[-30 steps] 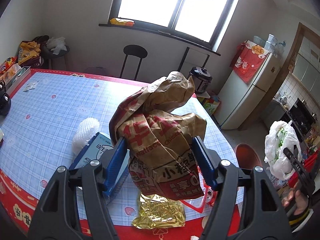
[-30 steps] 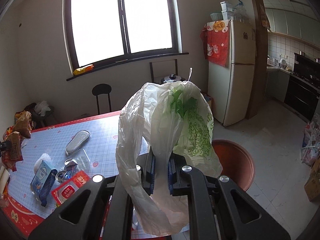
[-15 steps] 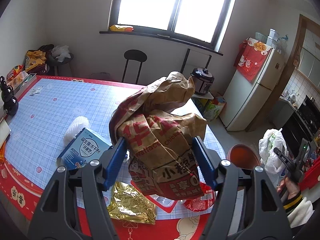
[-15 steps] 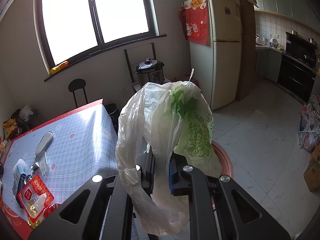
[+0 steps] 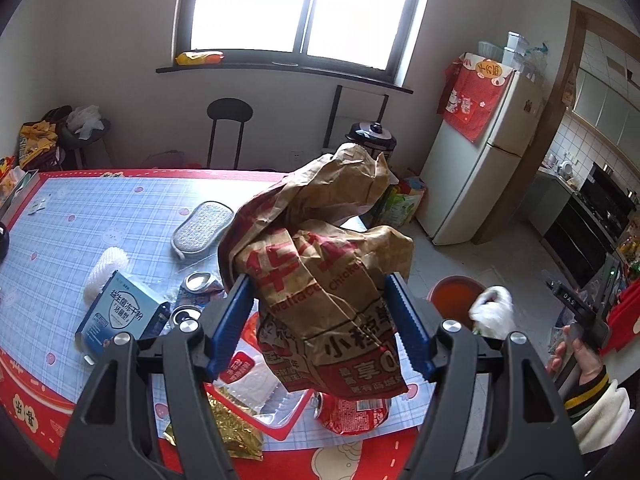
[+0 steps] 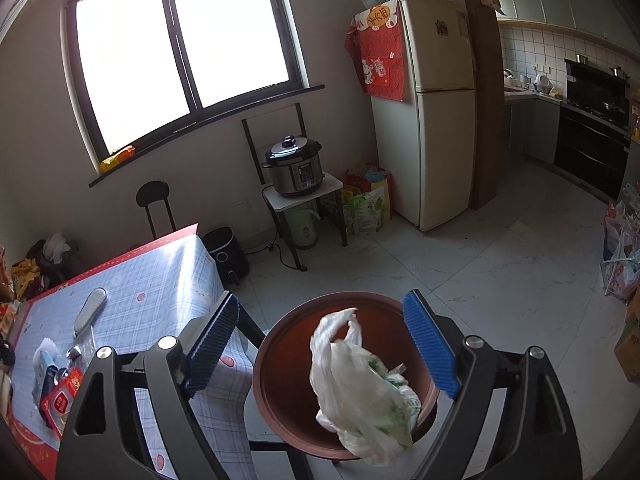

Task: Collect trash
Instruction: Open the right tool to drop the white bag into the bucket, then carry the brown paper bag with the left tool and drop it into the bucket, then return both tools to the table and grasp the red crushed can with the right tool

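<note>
the right tool [image 6: 320,344] is opening, dropping the plastic bag [image 6: 360,392] into the bin [image 6: 280,380]; the left tool [image 5: 320,320] is pinching the paper bag [image 5: 320,272], with wrappers [image 5: 236,424] still littering the worktop [image 5: 100,216].

Left tool [image 5: 320,324] clamped; right tool [image 6: 322,344] jaws opening, apparently gripping nothing.

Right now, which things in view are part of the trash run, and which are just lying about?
Job:
- brown paper bag, clamped in the left gripper
- white plastic bag, free of the opening right gripper
- red-brown bin
- gold wrapper on the table

Lying about:
- pressure cooker
- fridge
- stool
</note>
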Demonstrator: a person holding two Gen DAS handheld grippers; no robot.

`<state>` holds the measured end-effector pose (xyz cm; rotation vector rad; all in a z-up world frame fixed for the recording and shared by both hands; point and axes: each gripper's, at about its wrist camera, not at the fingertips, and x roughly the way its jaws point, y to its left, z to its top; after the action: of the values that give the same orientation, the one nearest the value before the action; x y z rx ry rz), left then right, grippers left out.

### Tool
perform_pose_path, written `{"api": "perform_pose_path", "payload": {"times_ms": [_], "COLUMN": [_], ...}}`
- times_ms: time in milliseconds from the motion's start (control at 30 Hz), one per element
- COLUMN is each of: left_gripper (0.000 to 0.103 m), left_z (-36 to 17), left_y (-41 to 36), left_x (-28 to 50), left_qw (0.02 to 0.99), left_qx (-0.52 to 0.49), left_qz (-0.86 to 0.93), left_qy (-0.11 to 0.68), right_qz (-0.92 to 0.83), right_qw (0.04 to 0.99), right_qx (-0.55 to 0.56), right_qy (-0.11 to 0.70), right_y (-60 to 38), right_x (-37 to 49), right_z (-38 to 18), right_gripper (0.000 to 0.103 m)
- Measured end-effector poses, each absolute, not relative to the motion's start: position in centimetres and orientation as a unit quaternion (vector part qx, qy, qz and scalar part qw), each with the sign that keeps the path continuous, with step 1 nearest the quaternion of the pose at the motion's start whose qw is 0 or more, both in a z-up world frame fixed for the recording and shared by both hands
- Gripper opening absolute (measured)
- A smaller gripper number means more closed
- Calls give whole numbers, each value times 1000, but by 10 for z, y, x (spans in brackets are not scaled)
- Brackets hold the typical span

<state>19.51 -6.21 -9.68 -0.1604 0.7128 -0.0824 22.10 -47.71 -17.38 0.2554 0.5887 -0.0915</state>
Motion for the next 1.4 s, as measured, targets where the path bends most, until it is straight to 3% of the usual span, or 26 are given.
{"api": "perform_pose_path", "payload": {"times_ms": [100,433,1067,1167,1233,1400], "left_gripper": [69,69,69,74,88,94], "left_z": [-98,-115,-174,-178,-177,-161], "left_y": [-81,-160,-369,-391,-399,-400], "left_x": [204,243,339,347,349,340], "left_qw": [931,913,834,830,829,842], "left_qx": [-68,-28,48,53,49,59], "left_qz": [-65,-165,-328,-339,-352,-359], "left_qy": [351,373,440,439,433,399], "right_qz": [-57,-91,-198,-208,-213,-216], "right_qw": [950,948,920,917,916,914], "right_qx": [129,130,179,184,186,189], "right_qy": [278,278,286,285,285,287], "right_y": [-487,-508,-569,-574,-577,-579], "right_x": [207,154,80,76,73,71], "right_z": [-162,-145,-163,-164,-165,-165], "right_gripper": [98,98,98,98,98,98]}}
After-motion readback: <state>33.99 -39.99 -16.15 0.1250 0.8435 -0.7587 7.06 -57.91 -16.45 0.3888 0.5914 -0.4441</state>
